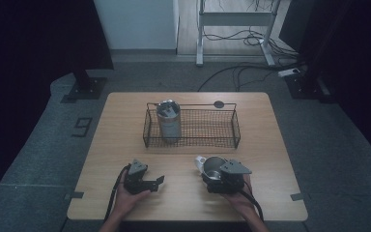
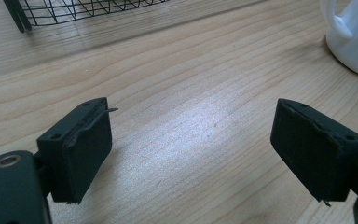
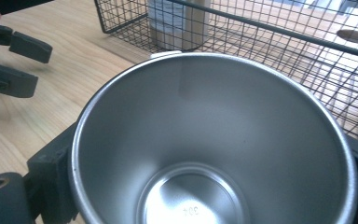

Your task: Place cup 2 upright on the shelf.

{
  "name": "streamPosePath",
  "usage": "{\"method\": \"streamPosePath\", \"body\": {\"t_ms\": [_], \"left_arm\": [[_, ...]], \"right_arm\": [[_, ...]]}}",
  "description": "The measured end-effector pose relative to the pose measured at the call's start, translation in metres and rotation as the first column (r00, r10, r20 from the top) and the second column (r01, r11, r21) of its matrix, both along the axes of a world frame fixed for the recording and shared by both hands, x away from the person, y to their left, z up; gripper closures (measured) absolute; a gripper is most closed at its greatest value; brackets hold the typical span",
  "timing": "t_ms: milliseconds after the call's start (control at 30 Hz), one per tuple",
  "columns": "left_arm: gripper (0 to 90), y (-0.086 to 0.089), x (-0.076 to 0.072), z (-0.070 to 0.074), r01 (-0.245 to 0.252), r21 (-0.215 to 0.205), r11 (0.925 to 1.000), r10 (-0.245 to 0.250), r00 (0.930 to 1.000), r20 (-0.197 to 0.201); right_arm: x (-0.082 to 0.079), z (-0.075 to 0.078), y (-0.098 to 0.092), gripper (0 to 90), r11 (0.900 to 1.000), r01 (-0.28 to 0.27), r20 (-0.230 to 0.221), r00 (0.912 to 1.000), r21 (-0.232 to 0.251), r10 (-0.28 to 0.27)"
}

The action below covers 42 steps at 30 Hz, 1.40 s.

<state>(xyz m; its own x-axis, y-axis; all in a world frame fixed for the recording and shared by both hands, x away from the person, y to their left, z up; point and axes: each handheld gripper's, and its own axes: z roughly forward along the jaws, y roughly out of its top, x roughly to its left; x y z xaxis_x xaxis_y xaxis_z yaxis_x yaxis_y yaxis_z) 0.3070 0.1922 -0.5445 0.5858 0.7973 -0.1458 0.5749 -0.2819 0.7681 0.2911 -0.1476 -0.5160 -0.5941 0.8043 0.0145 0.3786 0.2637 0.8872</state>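
Steel gleams inside a white-sided mug (image 3: 214, 149) clamped upright between the jaws of the right gripper (image 1: 221, 177), which a person's right hand (image 1: 241, 200) holds low over the near part of a wooden table (image 1: 125, 145); the mug's mouth opens toward that gripper's camera. Just ahead of the right gripper stands a black wire basket (image 1: 234, 128), and in the basket's left end, forward and to the left of the mug, a second metal cup (image 1: 168, 121) stands upright. Well to the left of the mug, the left gripper (image 1: 154, 182), held in the left hand (image 1: 128, 198), hovers with its jaws spread wide over bare wood, nothing between them. From that gripper the mug (image 2: 354, 37) stands ahead to the right, the basket (image 2: 51, 11) ahead to the left.
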Motion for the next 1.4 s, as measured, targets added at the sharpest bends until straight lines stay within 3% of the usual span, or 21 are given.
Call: {"method": "streamPosePath", "body": {"t_ms": [467, 967, 1400], "left_arm": [[13.0, 0.001, 0.0, 0.0, -0.008, -0.002, 1.0, 0.008, 0.9999, -0.007], [13.0, 0.0, 0.003, -0.001, -0.005, 0.002, 1.0, 0.005, 0.9996, -0.027], [13.4, 0.001, 0.005, -0.001, -0.007, -0.003, 1.0, 0.006, 0.9993, -0.037]], "right_arm": [[0.0, 0.002, -0.002, 6.5, 1.0, -0.004, 0.011, 0.9999, 0.007, 0.004], [-0.002, 0.02, -0.01, 6.6, 0.998, -0.028, 0.026, 0.9993, 0.051, 0.026], [0.004, 0.039, -0.015, 6.6, 0.998, -0.036, 0.047, 0.9983, 0.045, 0.033]]}}
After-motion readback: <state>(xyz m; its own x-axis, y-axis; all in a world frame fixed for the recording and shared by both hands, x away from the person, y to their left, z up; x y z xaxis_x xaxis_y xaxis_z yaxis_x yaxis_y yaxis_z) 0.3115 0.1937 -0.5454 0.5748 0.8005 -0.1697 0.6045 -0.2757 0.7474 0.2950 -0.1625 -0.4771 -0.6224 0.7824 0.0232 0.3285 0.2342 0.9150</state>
